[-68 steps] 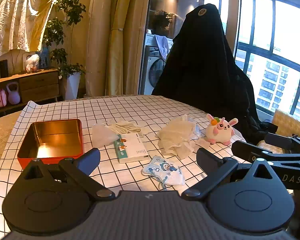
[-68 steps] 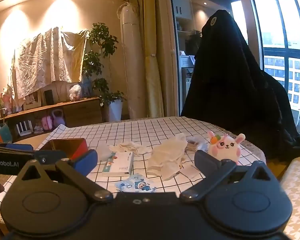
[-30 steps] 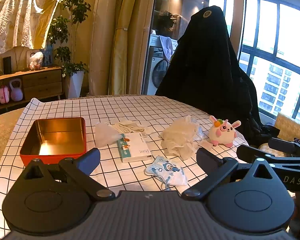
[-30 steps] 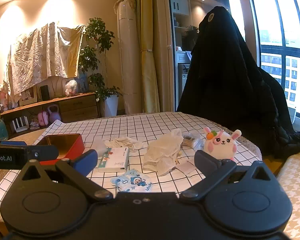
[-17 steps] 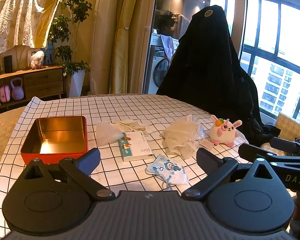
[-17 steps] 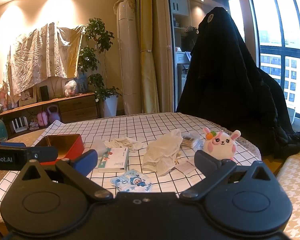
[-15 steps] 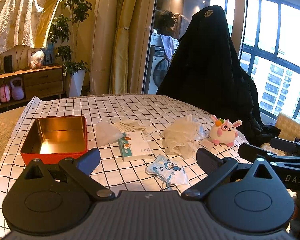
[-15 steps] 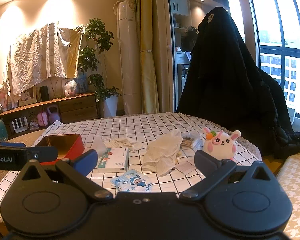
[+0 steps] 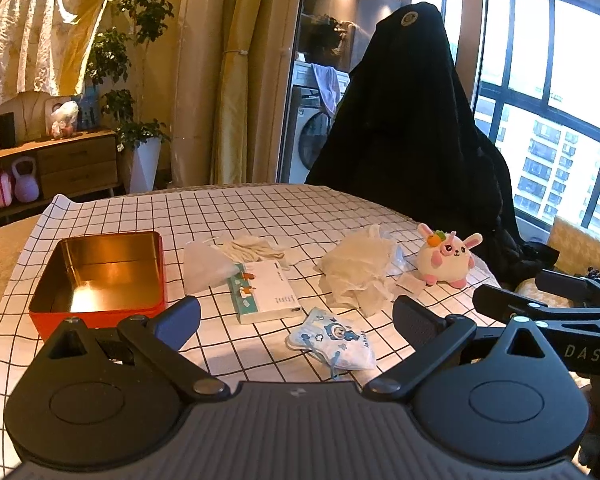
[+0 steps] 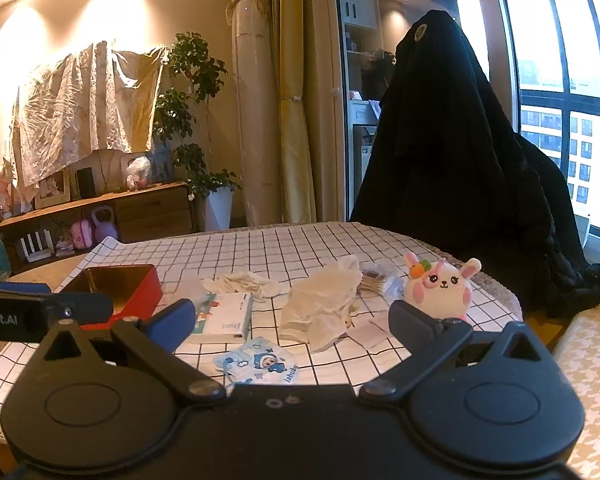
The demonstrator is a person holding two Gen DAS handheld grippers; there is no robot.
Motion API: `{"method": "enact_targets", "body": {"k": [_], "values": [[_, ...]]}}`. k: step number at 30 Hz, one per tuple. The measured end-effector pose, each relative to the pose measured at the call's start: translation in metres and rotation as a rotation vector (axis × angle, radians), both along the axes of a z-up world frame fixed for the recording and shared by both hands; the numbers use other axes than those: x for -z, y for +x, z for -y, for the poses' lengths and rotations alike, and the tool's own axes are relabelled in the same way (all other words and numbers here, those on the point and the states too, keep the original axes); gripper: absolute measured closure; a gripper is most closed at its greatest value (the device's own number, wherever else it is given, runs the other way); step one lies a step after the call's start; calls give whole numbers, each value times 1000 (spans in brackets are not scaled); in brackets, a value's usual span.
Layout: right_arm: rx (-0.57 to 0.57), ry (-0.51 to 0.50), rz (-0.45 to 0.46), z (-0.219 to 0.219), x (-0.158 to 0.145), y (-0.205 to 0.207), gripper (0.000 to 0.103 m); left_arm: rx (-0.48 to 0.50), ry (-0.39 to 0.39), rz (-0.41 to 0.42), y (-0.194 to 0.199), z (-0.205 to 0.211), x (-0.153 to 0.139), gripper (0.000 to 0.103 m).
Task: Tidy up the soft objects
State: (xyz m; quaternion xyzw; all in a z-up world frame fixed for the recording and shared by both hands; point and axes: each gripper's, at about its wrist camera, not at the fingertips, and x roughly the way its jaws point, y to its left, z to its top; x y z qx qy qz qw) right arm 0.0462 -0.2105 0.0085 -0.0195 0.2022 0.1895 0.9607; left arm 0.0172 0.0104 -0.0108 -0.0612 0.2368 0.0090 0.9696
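Left gripper spread wide, nothing between its fingers, hovering at the near edge of the grid-patterned tablecloth. Right gripper likewise spread and empty, over the same near edge. Seen from the left wrist: open red tin with gold inside at 10 o'clock; white tissue box lying flat near centre, at about 12 o'clock; thin translucent bag touching its far-left corner; crumpled white gloves just behind. Blue cartoon face mask closest to the grippers, flat on the cloth, at 1 o'clock. Rumpled pale cloth at 1 o'clock further back, pink-and-white bunny plush upright at 2 o'clock, just beside it. Black draped shape beyond the table's far side.
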Motion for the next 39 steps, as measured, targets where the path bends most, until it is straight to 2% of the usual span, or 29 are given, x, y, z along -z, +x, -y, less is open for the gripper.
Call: {"method": "enact_targets", "body": {"k": [8,16,19,22,25,30,39], "values": [[-1,-9,-41,9,10,24,4,63,15,-44,27,5,15,0],[-25,-45,-119,13,25,65,8,161,42,-155,74,24,47,0],[-42,-61,-146,14,30,86,11,164,53,-184,93,30,59,0],[-56,-78,-165,14,34,104,12,136,105,-213,113,33,74,0],[-80,-101,-179,10,39,121,14,138,85,-234,129,32,83,0],[-134,-132,-197,-1,43,156,18,134,155,-241,153,43,99,0],[-189,-224,-227,-35,64,219,18,178,149,-328,175,51,130,0]]}}
